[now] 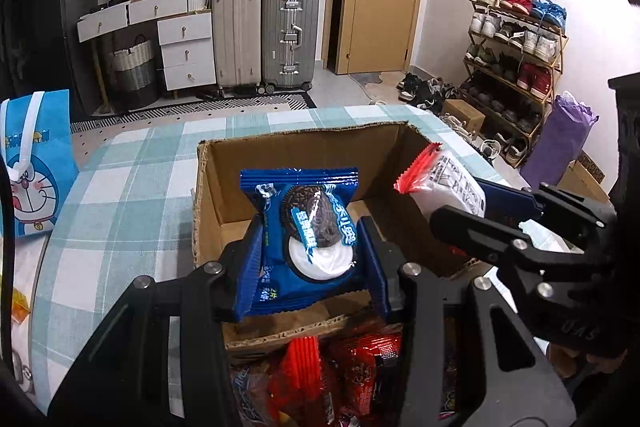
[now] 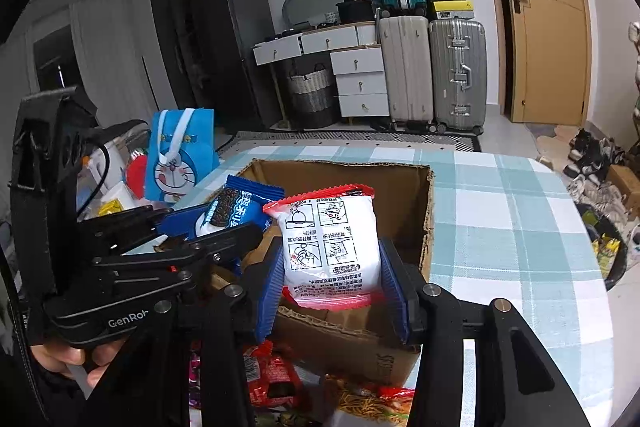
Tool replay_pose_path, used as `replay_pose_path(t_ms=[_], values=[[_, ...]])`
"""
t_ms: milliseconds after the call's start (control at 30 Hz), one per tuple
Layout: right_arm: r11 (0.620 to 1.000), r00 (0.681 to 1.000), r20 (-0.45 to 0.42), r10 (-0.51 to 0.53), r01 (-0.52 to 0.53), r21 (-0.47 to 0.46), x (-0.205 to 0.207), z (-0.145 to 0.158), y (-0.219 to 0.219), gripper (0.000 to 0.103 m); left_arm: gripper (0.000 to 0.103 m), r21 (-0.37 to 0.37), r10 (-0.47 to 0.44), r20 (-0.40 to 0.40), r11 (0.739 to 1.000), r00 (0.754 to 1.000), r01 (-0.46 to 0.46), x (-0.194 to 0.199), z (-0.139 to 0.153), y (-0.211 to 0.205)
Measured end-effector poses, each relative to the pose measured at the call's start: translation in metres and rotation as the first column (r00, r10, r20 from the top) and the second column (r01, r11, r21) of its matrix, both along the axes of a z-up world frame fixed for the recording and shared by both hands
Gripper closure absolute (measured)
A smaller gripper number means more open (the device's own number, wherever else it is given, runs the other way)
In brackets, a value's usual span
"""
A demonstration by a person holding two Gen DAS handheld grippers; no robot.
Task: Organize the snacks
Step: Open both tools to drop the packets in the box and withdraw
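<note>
Both tongs carry one snack each above the open cardboard box point(image 1: 304, 151), which stands on the checked worktop point(image 1: 132, 179). The left tongs point(image 1: 310, 259) are clamped on a blue cookie packet point(image 1: 304, 227), gripped by its side edges so that the packet stands upright with its printed face to the camera, over the near part of the box. The right tongs point(image 2: 332, 283) are clamped on a white packet with red crimped ends point(image 2: 330, 239), likewise pinched across its width and held upright, above the box's near wall. The edge grip probably keeps each packet free to drop flat once released. Both tongs point forward and downward toward the box interior, side by side, the left one appearing at the left of the right wrist view with a hand point(image 2: 76, 359) around its handle. The box floor visible beyond the packets looks bare, so sorting into it seems to be at an early stage. A pile of red-wrapped snacks point(image 1: 340, 375) lies on the worktop just before the box, apparently awaiting transfer. A blue cartoon gift bag point(image 1: 34, 163) stands well to the left.
</note>
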State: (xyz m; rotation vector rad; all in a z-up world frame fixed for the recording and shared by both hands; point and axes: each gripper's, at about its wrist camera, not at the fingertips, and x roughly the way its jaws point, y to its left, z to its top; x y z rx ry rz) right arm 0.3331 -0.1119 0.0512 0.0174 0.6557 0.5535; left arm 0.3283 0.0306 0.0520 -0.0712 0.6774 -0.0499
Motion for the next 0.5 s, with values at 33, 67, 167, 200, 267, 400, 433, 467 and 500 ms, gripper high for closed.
replay_pose_path(t_ms=[33, 67, 167, 200, 267, 400, 433, 467, 500], values=[[1.000, 1.000, 0.002, 0.003, -0.003, -0.001, 0.000, -0.001, 0.000, 0.057, 0.061, 0.000, 0.001, -0.002, 1.000, 1.000, -0.001, 0.001, 0.000, 0.000], [1.000, 1.000, 0.001, 0.006, -0.006, 0.004, 0.000, -0.001, 0.000, 0.057, 0.061, -0.003, 0.003, 0.000, 1.000, 1.000, -0.003, 0.000, -0.001, 0.000], [1.000, 1.000, 0.010, 0.006, -0.006, 0.009, -0.003, 0.000, -0.002, 0.057, 0.060, -0.001, 0.014, 0.014, 1.000, 1.000, -0.014, 0.000, 0.003, 0.001], [1.000, 1.000, 0.013, 0.007, -0.007, 0.013, -0.004, 0.001, -0.003, 0.057, 0.059, -0.003, 0.013, 0.018, 1.000, 1.000, -0.013, -0.004, 0.005, 0.004], [1.000, 1.000, 0.010, 0.007, -0.007, 0.022, -0.005, 0.003, -0.006, 0.051, 0.042, -0.007, 0.009, 0.028, 1.000, 1.000, -0.009, -0.009, 0.008, 0.005], [0.999, 0.999, 0.038, -0.015, 0.014, 0.029, -0.017, 0.011, -0.016, 0.031, 0.005, -0.004, 0.023, 0.079, 1.000, 0.997, -0.023, -0.031, 0.020, 0.007], [0.999, 0.999, 0.045, -0.017, 0.015, 0.039, -0.021, 0.013, -0.018, 0.016, 0.001, -0.004, 0.017, 0.088, 1.000, 0.996, -0.017, -0.037, 0.023, 0.007], [0.999, 0.999, 0.050, -0.018, 0.016, 0.047, -0.026, 0.015, -0.022, 0.005, 0.001, -0.002, 0.013, 0.094, 1.000, 0.996, -0.013, -0.044, 0.025, 0.008], [0.999, 0.999, 0.050, -0.014, 0.011, 0.049, -0.030, 0.017, -0.024, 0.002, 0.001, 0.000, 0.008, 0.095, 1.000, 0.995, -0.008, -0.051, 0.027, 0.008]])
